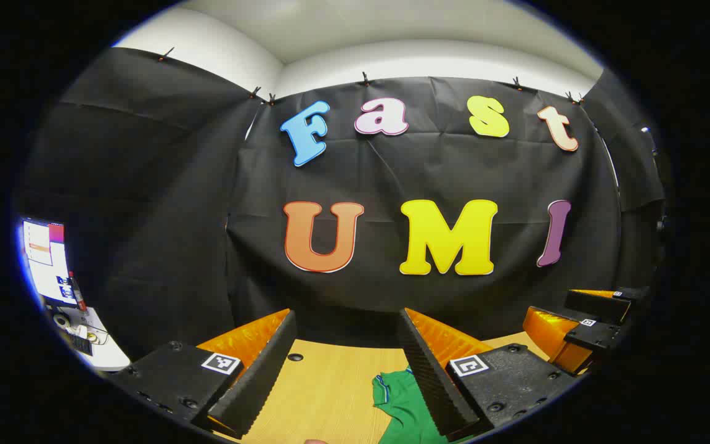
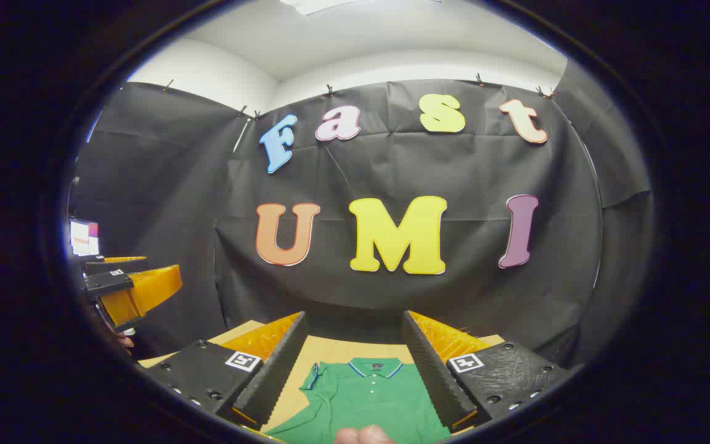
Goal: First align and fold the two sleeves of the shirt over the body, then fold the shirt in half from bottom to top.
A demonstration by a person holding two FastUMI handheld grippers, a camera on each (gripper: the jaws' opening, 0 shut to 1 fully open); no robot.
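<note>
We hold both grippers up above the wooden table [image 1: 324, 382], level with each other and pointing toward the back of the booth. In the left gripper view, the left gripper [image 1: 347, 345] has its fingers spread wide apart with nothing between them, and the right gripper [image 1: 583, 327] shows off to the side, also raised. In the right gripper view, the right gripper [image 2: 352, 348] is likewise wide apart and empty, and the left gripper [image 2: 127, 287] hangs farther off at the edge. The green shirt [image 2: 364, 398] lies flat on the table below us, collar toward the far wall, with one short sleeve [image 2: 313, 377] spread out beside the body; in the left gripper view we see just a sleeve end and part of the shirt [image 1: 404, 404] by the finger. We judge that no fold has been started: the sleeve we can see lies out to the side, not over the body. The far sleeve is hidden behind a finger, so we cannot tell how it lies. From here the risk is in the descent. If we come down with fingers catching both layers of cloth, or pinch too near the shoulder seam, the whole shirt may drag across the smooth table and go askew. If the two grippers lift unevenly, the sleeve may twist and land crooked, spoiling the later bottom-to-top fold.
</note>
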